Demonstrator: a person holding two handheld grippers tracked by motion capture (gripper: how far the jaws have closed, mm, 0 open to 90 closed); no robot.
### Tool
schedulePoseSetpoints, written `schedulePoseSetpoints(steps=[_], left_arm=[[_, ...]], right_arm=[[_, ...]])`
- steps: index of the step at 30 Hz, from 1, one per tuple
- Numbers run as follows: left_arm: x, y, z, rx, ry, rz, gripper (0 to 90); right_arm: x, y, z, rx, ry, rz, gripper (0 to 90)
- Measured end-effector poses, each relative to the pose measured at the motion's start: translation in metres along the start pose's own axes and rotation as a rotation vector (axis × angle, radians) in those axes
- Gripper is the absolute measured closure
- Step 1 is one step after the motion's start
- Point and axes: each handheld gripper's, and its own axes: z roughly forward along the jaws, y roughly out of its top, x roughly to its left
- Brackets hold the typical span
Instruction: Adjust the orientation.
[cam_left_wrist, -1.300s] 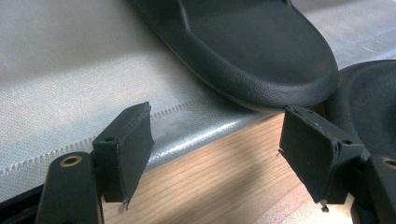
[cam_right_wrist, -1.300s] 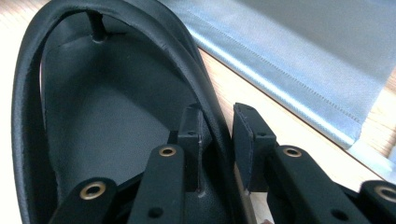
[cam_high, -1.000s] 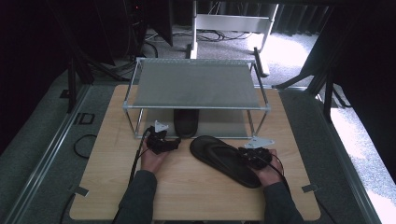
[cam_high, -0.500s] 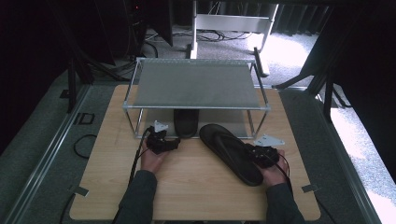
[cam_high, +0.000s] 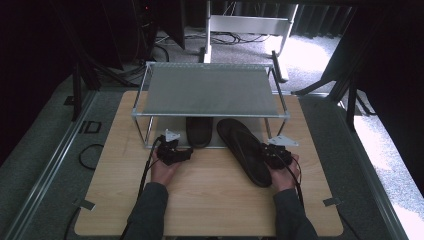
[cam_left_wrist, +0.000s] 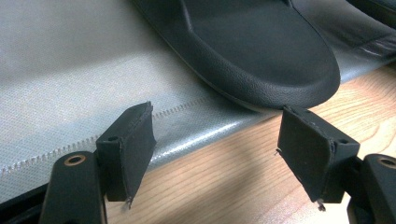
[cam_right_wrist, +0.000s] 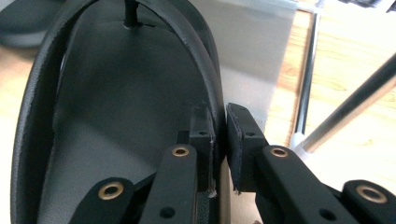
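Found one sandal (cam_high: 199, 131) already on the lower shelf (cam_high: 227, 144) (left gripper (cam_high: 181, 152) open), second sandal (cam_high: 245, 150) half in, pinched by right gripper (cam_high: 269, 154).

The person wears dark grey long sleeves on both forearms. Each hand carries a black tool: the left tool (cam_high: 187, 152) and the right tool (cam_high: 263, 152) both bear a pale grey three-cornered plate on top and trail a black cable. Their black arms show brass-ringed holes, and the square black pads (cam_left_wrist: 132, 140) have frayed edges.
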Motion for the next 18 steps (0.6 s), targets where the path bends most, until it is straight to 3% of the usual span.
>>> schedulePoseSetpoints(steps=[6, 9, 13, 16, 18], left_arm=[[0.000, 0.000, 0.000, -0.002, -0.001, -0.002, 27.9], [0.000, 0.000, 0.000, -0.002, 0.001, -0.003, 28.2], [0.000, 0.000, 0.000, 0.000, 0.001, -0.005, 28.4], [0.000, 0.000, 0.000, -0.002, 0.002, -0.007, 28.7], [0.000, 0.000, 0.000, -0.002, 0.002, -0.006, 28.7]], right_arm=[[0.011, 0.010, 0.015, 0.009, -0.077, 0.022, 81.3], [0.014, 0.013, 0.021, 0.008, -0.096, 0.052, 81.3], [0.018, 0.012, 0.028, 0.032, -0.123, 0.047, 79.6], [0.017, 0.006, 0.028, 0.021, -0.097, 0.078, 68.7], [0.015, 0.004, 0.025, 0.019, -0.046, 0.083, 59.9]])
